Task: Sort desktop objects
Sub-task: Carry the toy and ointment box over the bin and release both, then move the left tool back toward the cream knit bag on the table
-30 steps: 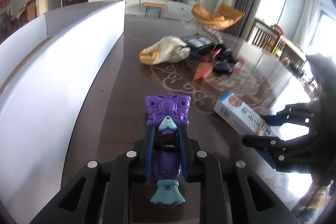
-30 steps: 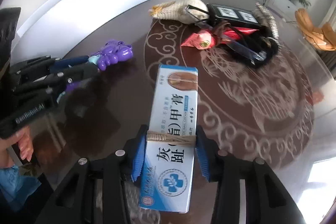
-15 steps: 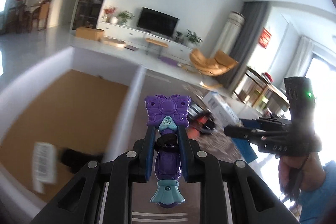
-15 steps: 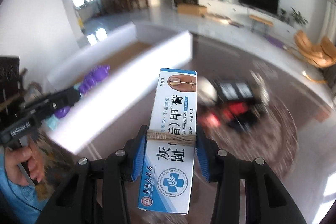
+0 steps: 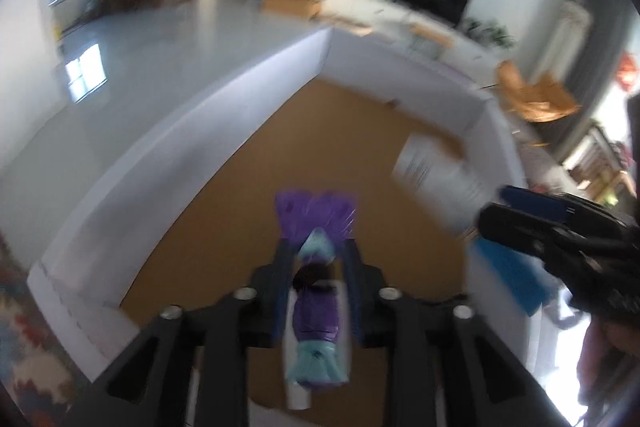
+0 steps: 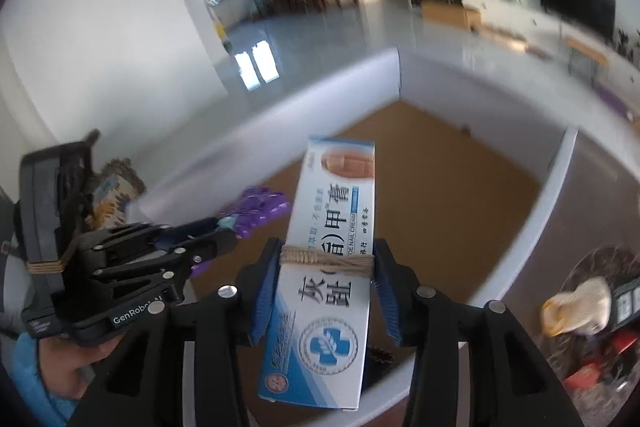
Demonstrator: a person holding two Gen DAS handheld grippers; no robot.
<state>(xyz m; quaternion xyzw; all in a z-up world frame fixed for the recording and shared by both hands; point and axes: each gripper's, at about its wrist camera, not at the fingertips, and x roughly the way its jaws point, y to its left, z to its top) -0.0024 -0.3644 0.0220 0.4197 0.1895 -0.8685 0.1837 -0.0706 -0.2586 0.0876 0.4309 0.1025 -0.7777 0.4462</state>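
Note:
My left gripper (image 5: 316, 247) is shut on a purple and teal butterfly toy (image 5: 316, 215) and holds it in the air over the brown floor of a large white-walled box (image 5: 224, 99). My right gripper (image 6: 326, 259) is shut on a white and blue nail cream box (image 6: 336, 211) and holds it above the same white-walled box (image 6: 548, 195), to the right of the left gripper (image 6: 224, 231). The right gripper (image 5: 504, 211) with the cream box (image 5: 436, 171) shows at the right of the left wrist view. Both frames are motion-blurred.
On the dark patterned table at the lower right of the right wrist view lie a cream cloth pouch (image 6: 580, 303), a black device (image 6: 628, 299) and a red item (image 6: 592, 379). A patterned rug (image 5: 24, 339) lies below the box's left wall.
Both grippers have risen from the table and swung left with their objects. They now hang over the inside of the white-walled box instead of above the tabletop.

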